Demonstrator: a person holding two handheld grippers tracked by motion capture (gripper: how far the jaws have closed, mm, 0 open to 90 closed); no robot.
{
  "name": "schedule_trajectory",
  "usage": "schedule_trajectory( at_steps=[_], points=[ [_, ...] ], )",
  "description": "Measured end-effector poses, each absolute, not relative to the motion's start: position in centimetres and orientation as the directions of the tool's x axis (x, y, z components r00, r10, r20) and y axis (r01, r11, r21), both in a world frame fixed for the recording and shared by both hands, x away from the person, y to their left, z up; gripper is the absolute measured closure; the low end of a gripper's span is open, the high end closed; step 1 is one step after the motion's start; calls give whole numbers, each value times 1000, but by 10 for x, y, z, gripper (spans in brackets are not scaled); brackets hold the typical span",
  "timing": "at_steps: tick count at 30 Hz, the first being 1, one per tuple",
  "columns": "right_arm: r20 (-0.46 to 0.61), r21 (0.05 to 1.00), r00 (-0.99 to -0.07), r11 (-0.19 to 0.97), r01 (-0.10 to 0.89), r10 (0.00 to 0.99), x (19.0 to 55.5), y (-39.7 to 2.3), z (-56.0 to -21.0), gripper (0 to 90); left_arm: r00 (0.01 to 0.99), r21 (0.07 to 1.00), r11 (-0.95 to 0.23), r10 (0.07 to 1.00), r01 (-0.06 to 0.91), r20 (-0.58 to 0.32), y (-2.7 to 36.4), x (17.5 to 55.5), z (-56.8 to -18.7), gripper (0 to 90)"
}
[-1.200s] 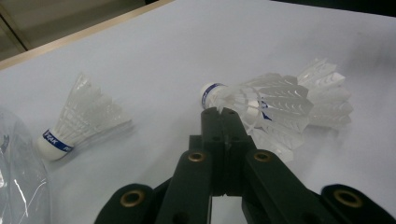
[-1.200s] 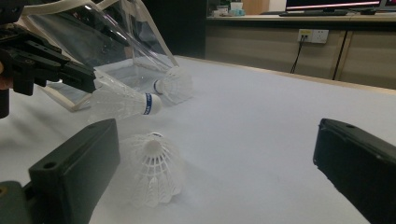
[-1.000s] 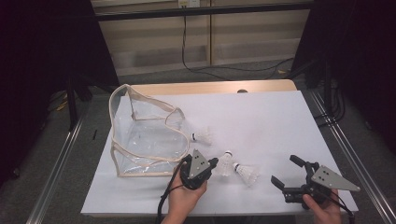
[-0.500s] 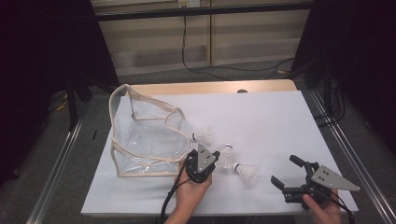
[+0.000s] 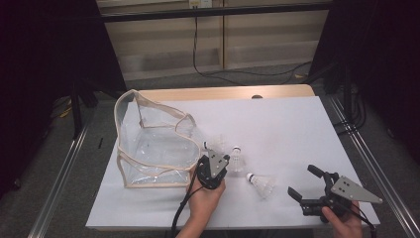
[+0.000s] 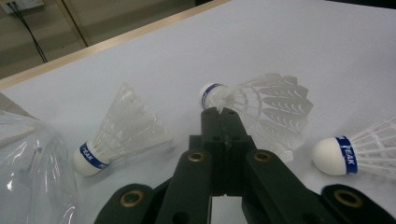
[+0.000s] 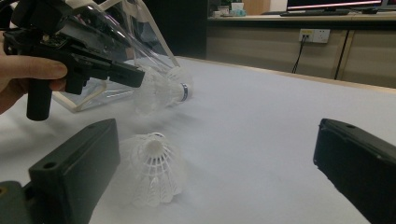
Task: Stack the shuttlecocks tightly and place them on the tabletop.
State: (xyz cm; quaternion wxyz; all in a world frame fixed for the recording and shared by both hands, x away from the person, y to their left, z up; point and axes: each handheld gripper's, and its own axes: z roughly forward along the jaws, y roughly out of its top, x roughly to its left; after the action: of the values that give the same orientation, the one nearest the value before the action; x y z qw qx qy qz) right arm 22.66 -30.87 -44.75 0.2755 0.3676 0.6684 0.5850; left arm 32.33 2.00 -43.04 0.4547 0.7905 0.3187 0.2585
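Note:
Three white shuttlecocks with blue-banded corks lie on the white table. The middle shuttlecock (image 5: 236, 159) (image 6: 266, 105) lies just ahead of my left gripper (image 5: 221, 159) (image 6: 219, 112). Its jaws are pressed together with nothing seen between them, tips right behind that cork. Another shuttlecock (image 5: 217, 144) (image 6: 116, 135) rests by the clear bag (image 5: 148, 144). The third shuttlecock (image 5: 261, 183) (image 7: 154, 170) lies between the two grippers. My right gripper (image 5: 303, 181) (image 7: 217, 140) stands open near the front right, holding nothing. In the right gripper view, the left gripper (image 7: 137, 77) hovers over a shuttlecock (image 7: 166, 91).
The clear bag with beige trim (image 6: 28, 172) (image 7: 107, 32) stands open at the left of the white tabletop (image 5: 282, 124). A wooden strip (image 5: 223, 93) runs along the far edge. Metal rails (image 5: 59, 173) flank the table, and cables lie on the floor behind.
My left gripper has edged a little away from the person, toward the shuttlecocks. The right gripper has stayed where it was.

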Motion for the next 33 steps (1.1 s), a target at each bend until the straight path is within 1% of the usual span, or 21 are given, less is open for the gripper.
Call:
schedule_trajectory(
  at_steps=[3, 8, 10, 25, 33],
  points=[
    [64, 985, -578, 43, 169, 813, 227, -308, -447, 0, 648, 883, -388, 749, 264, 136, 20, 323, -430, 900],
    [61, 985, -580, 45, 167, 813, 226, -308, -447, 0, 648, 885, -381, 751, 266, 128, 19, 324, -432, 900],
    [64, 985, -579, 42, 168, 813, 226, -309, -447, 0, 644, 880, -393, 752, 265, 141, 19, 324, -433, 900],
    [61, 985, -578, 45, 167, 814, 226, -309, -447, 0, 615, 870, -399, 774, 289, 150, 18, 325, -441, 900],
    [61, 985, -579, 45, 168, 813, 226, -309, -447, 0, 620, 860, -412, 770, 302, 152, 17, 326, -445, 900]
  ],
)
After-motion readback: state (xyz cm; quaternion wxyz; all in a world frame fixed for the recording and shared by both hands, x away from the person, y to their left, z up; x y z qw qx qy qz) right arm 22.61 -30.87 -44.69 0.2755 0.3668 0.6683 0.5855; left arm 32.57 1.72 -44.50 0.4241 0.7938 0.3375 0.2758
